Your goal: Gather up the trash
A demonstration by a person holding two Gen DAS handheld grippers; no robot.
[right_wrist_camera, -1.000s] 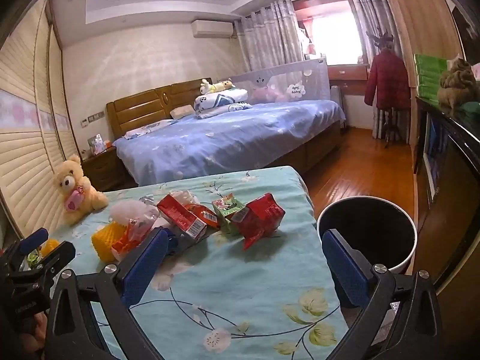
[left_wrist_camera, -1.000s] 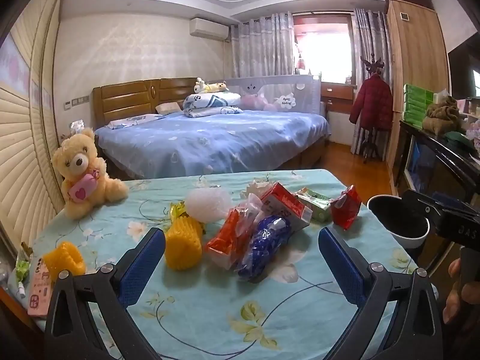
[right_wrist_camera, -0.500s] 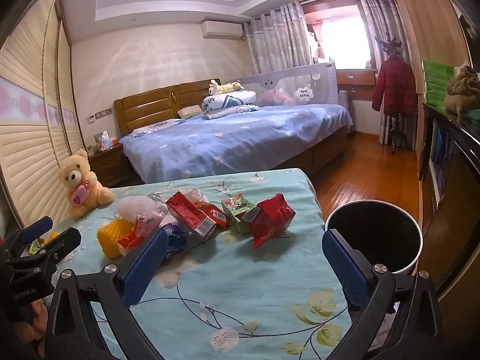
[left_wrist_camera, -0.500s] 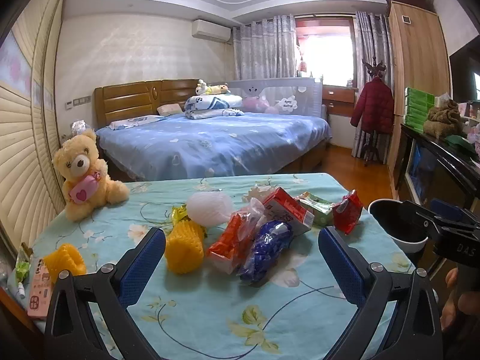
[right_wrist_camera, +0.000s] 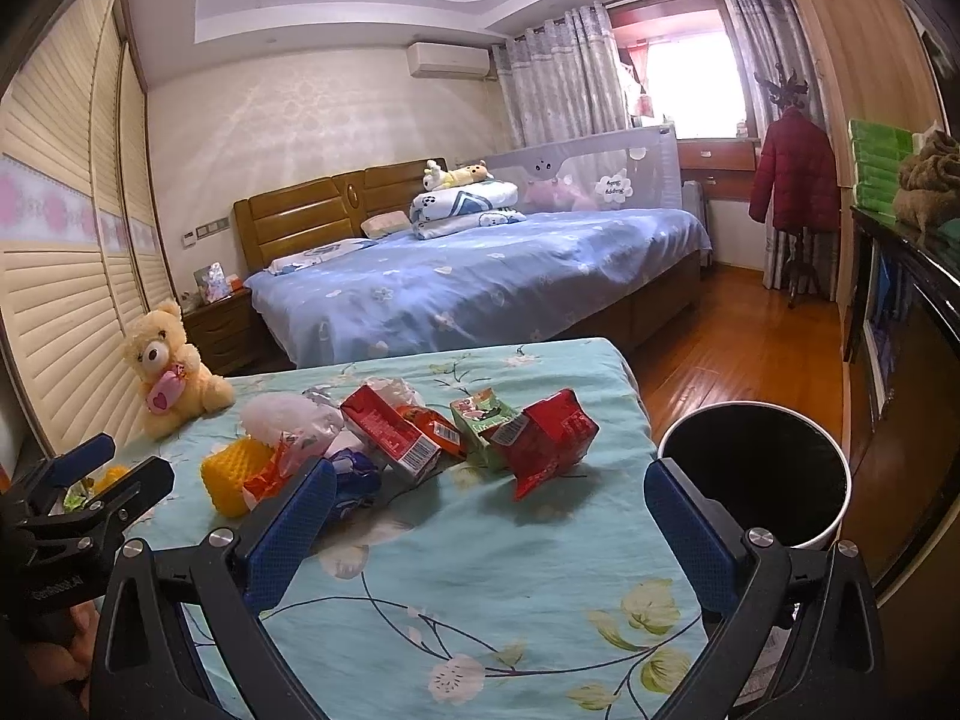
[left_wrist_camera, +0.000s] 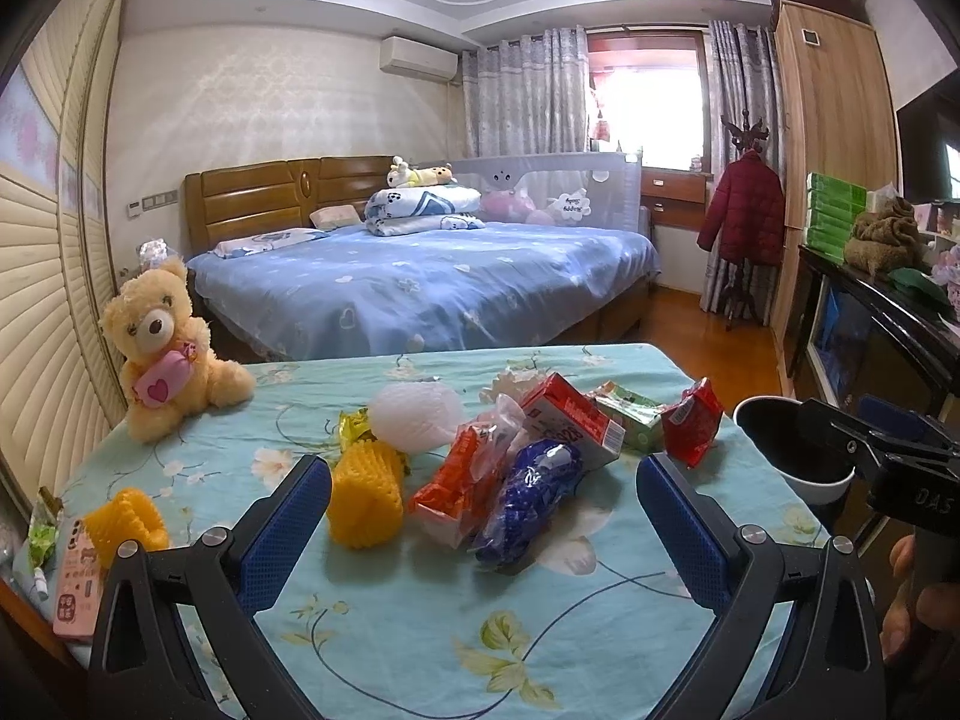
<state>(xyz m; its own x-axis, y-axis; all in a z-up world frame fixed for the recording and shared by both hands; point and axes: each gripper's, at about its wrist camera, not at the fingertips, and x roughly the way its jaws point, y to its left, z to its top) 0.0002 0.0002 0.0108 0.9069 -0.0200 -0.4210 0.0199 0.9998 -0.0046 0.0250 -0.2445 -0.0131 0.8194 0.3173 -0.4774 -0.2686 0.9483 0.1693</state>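
Note:
Trash lies in a heap on the floral table [left_wrist_camera: 420, 630]: a yellow foam net [left_wrist_camera: 365, 501], a white foam net [left_wrist_camera: 414, 417], an orange wrapper [left_wrist_camera: 453, 486], a blue wrapper [left_wrist_camera: 528, 501], a red carton [left_wrist_camera: 570, 420], a green carton [left_wrist_camera: 630, 420] and a red pouch [left_wrist_camera: 693, 429]. My left gripper [left_wrist_camera: 483, 531] is open and empty, just short of the heap. My right gripper [right_wrist_camera: 486, 531] is open and empty, near the red pouch [right_wrist_camera: 549, 441]. A black-lined bin [right_wrist_camera: 756, 471] stands beside the table's right edge.
A teddy bear [left_wrist_camera: 162, 348] sits at the table's far left. A second yellow net [left_wrist_camera: 126, 525] and a pink phone [left_wrist_camera: 75, 582] lie near the left edge. A bed [left_wrist_camera: 420, 282] stands behind the table, a dark cabinet [left_wrist_camera: 870, 348] at the right.
Both grippers have risen and drawn back slightly, so the table and heap sit a little lower and farther. Nothing on the table has moved.

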